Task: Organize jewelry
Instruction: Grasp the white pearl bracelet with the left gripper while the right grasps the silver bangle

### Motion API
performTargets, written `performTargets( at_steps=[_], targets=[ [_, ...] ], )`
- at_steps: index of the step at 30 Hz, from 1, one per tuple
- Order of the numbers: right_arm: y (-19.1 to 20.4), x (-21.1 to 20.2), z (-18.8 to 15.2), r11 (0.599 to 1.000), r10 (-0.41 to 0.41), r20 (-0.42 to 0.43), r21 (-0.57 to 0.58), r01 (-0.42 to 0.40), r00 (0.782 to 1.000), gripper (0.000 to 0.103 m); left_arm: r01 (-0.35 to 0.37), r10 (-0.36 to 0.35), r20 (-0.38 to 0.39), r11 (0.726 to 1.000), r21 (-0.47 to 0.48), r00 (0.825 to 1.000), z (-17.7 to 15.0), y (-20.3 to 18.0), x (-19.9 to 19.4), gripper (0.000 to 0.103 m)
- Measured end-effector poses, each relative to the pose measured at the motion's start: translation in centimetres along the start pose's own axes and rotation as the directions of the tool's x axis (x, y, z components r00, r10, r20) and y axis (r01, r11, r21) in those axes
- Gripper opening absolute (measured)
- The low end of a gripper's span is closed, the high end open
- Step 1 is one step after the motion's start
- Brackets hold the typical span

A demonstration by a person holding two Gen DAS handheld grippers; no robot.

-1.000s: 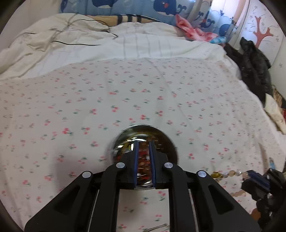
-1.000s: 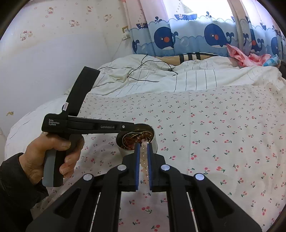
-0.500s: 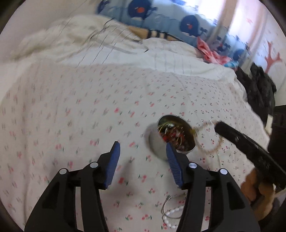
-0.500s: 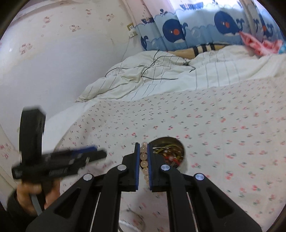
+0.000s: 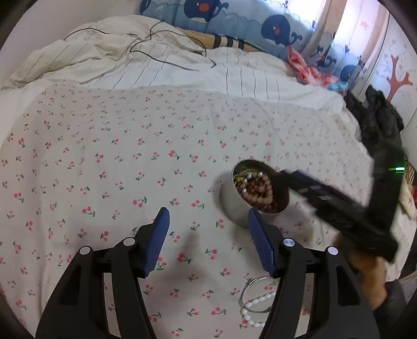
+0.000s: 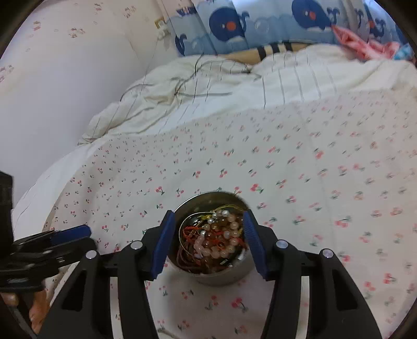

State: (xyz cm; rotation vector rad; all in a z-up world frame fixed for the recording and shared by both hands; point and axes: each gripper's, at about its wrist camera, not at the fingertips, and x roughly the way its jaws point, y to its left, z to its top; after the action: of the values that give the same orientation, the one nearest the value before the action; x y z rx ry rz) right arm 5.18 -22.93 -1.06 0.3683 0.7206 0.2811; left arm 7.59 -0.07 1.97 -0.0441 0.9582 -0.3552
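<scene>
A round metal bowl [image 6: 221, 276] stands on the cherry-print bed sheet and holds several bracelets, among them a pink bead bracelet [image 6: 216, 245]. My right gripper [image 6: 207, 238] is open right above the bowl, empty, fingers either side of the contents. In the left wrist view the bowl [image 5: 232, 206] sits just ahead and right of my left gripper [image 5: 207, 229], which is open and empty above the sheet. A silver bangle [image 5: 256, 294] and a white pearl bracelet [image 5: 251, 313] lie on the sheet near my left gripper's right finger. The right gripper's body [image 5: 336, 208] reaches over the bowl from the right.
A rumpled striped white duvet [image 5: 156, 60] with a black cable [image 5: 166, 49] lies at the far end of the bed. Whale-print curtains [image 6: 260, 23] hang behind. Black clothing [image 5: 378, 125] lies at the bed's right edge. A white wall is on the left.
My right gripper opened and the pink bead bracelet it held now lies in the bowl. My left gripper let go of the bowl, opened wide and pulled back to the left.
</scene>
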Motion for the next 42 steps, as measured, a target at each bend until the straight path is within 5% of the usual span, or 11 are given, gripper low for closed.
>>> performTargets(
  at_steps=[9,14,24,28,33,35,38,42],
  targets=[
    [-1.1,-7.1,-6.6,0.986,-0.102,-0.063,-0.141,0.093,0.993,0.057,0.018,-0.004,-0.101,0.991,0.134,0.995,-4.3,-1.6,0.9,0.071],
    [-1.8,-6.0,-7.6,0.995,-0.06,-0.129,-0.084,0.049,0.99,0.057,0.016,0.015,-0.181,0.985,0.172,0.983,-7.0,-2.2,2.6,0.071],
    [3.2,-2.5,-10.1,0.941,-0.111,-0.189,-0.337,0.042,0.976,0.057,-0.01,0.035,-0.168,0.99,0.143,0.985,-6.7,-1.5,2.8,0.072],
    [3.6,-1.2,-10.9,0.901,-0.243,-0.174,-0.404,0.156,0.954,0.057,-0.025,0.048,-0.162,0.989,0.145,0.986,-6.5,-1.5,2.9,0.075],
    [-0.2,-2.2,-9.4,0.889,-0.385,-0.137,-0.32,0.327,0.913,0.062,0.017,0.023,-0.193,0.979,0.203,0.981,-7.1,-2.6,3.0,0.075],
    [-1.5,-2.6,-8.9,0.904,-0.379,-0.155,-0.274,0.328,0.913,0.062,0.064,-0.009,-0.216,0.966,0.251,0.976,-7.6,-3.6,3.0,0.075],
    [-2.8,-3.6,-8.2,0.954,-0.266,-0.164,-0.183,0.236,0.95,0.062,0.124,-0.028,-0.263,0.926,0.356,0.964,-9.0,-5.9,3.5,0.075],
    [-1.7,-3.2,-8.3,0.961,-0.211,-0.174,-0.218,0.172,0.962,0.062,0.14,-0.009,-0.305,0.901,0.411,0.952,-10.4,-7.1,4.6,0.074]
  ],
)
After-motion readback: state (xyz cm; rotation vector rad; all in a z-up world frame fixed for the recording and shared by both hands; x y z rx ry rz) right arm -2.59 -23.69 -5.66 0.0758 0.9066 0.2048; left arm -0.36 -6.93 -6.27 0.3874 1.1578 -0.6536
